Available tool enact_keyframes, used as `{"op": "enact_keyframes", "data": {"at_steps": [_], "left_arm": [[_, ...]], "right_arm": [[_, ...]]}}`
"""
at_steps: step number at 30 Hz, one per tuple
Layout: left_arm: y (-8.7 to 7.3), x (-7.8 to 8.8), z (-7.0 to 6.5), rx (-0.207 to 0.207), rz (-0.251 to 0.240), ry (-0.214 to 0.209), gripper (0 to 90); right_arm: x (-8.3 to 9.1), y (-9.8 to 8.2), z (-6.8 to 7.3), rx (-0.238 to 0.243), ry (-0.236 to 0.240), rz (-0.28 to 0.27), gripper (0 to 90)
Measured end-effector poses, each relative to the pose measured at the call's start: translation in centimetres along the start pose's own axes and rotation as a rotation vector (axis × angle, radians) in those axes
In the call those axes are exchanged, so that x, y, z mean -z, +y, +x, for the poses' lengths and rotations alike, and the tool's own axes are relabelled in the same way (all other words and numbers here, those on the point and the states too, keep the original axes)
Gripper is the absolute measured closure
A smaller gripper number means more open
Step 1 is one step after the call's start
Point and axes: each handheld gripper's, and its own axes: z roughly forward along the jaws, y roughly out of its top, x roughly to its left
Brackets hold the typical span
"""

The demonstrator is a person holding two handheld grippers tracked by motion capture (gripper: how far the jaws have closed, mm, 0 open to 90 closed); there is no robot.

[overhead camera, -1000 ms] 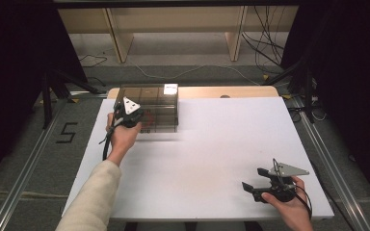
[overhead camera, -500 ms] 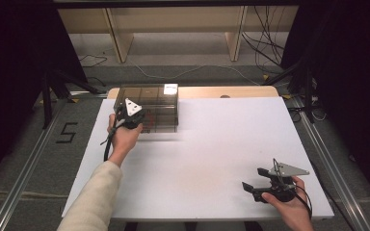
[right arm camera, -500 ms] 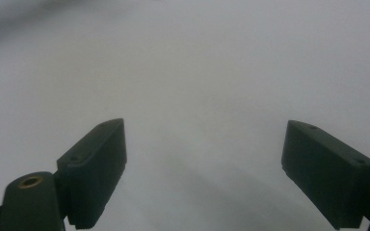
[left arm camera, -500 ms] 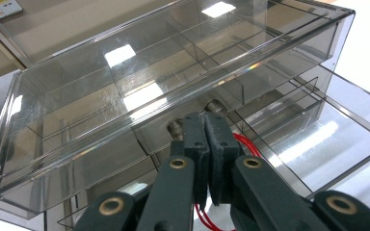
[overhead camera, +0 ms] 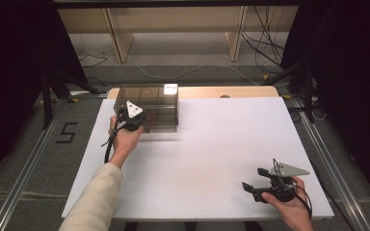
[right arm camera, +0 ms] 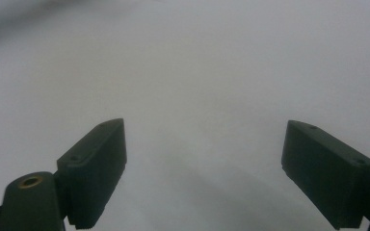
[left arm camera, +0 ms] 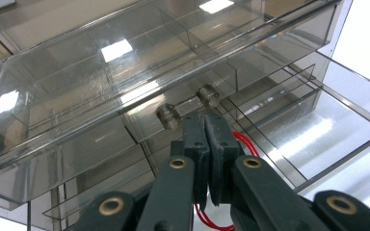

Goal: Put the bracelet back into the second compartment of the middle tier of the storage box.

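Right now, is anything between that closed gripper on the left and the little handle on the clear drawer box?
Nothing visible. The left gripper has its jaws shut, their tips right at the bar handle on the front of the clear drawer box. Whether they touch the handle, I cannot tell.

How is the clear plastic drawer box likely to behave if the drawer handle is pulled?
The drawer box looks like thin, stiff, clear plastic and nearly empty, so it is probably light and may slide on the smooth white table rather than stay put. The left gripper is shut by the small handle; its glossy bar could slip. Thin walls may crack if squeezed.
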Motion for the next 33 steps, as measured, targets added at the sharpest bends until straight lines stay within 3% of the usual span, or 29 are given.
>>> {"op": "enact_keyframes", "data": {"at_steps": [12, 33], "left_arm": [[-0.1, -0.3, -0.3, 0.004, 0.008, -0.007, 88.1], [-0.4, -1.0, -0.6, 0.023, 0.067, -0.044, 87.9]], "right_arm": [[0.1, 0.0, 0.0, 0.001, -0.002, 0.005, 16.8], [0.1, 0.0, 0.0, 0.001, -0.001, 0.004, 16.8]]}}
